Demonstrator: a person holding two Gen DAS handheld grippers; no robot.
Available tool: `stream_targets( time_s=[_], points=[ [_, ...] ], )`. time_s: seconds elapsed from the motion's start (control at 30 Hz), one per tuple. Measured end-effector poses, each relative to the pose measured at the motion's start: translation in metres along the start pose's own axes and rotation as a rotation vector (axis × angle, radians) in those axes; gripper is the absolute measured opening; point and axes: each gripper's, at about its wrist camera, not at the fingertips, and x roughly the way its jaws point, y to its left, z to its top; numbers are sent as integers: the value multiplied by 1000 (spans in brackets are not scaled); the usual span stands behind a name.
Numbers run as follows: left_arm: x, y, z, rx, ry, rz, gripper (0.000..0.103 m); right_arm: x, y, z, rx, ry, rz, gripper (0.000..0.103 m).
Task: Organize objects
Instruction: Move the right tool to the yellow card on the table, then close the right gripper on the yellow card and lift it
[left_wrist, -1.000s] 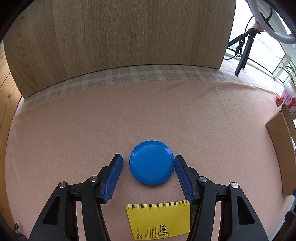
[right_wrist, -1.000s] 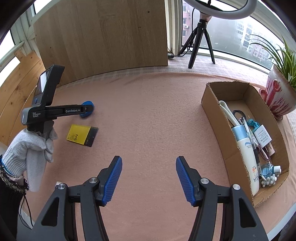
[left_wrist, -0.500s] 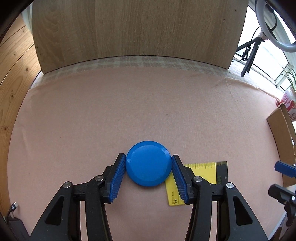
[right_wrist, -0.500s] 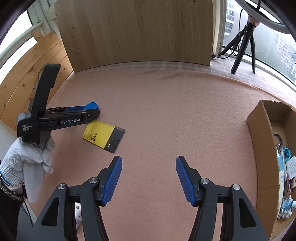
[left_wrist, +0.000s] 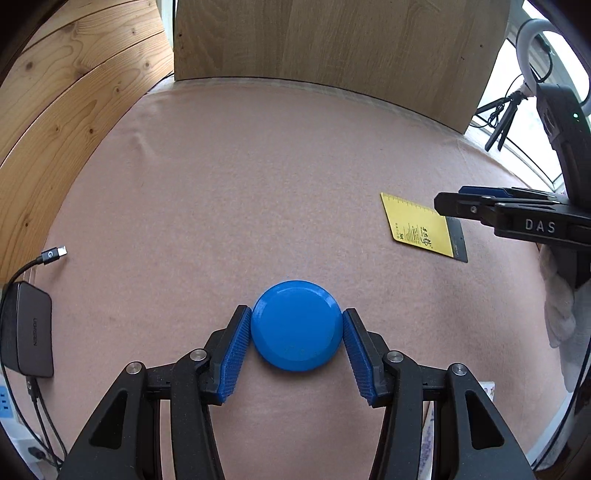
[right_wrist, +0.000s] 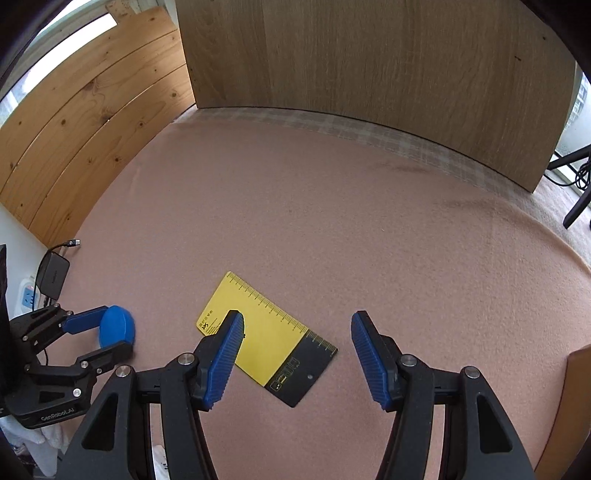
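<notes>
Two grippers work over one worktop (right_wrist: 332, 221), a broad surface under a pink felt cloth with wooden panels behind. No container is in view in either wrist picture.

Largest of the loose items is the yellow and black ruler card (right_wrist: 266, 338), lying flat and askew on the cloth. The right gripper (right_wrist: 297, 354) hangs over it, pointing steeply down, jaws apart and empty; the left pad overlaps the card's yellow end in the picture, the right pad stands clear of the black end. Contact cannot be confirmed.

Next is the blue disc (left_wrist: 296, 325), round and smooth-rimmed, sitting between the pads of the left gripper (left_wrist: 296, 345). Those jaws are clamped on it, both pads meeting its rim at opposite sides. The left gripper also points steeply down. In the right wrist view the disc appears edge-on, clear of the cloth.

Judgement on the step in hand: the disc is secured and ready for carrying; the grip sits across the widest line, which is sound, but the slick rim calls for steady pressure and a level wrist. The card is thin and flat, so the right jaws will likely need to catch an edge rather than press from above.

Smallest: a dark charger with cable (left_wrist: 26, 328) at the worktop's left edge, well apart.
</notes>
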Motion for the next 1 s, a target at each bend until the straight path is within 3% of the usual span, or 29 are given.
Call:
stream_targets(
  time_s=[0.3,0.53,0.63,0.8,1.0],
  points=[
    [-12,8,-14,-50,-4,0,54,28,3,16,-14,76,56,58],
    [-16,8,-20,-74,-10,-2,54,23,16,3,-64,149,139,59],
    [-14,10,-19,-76,-10,-1,54,22,32,-5,-146,158,101,59],
    [-13,10,-19,-84,-12,6,54,27,58,-10,-248,165,-40,59],
    [-16,7,-24,-95,-10,12,54,27,59,-11,-242,161,-48,54]
  ],
)
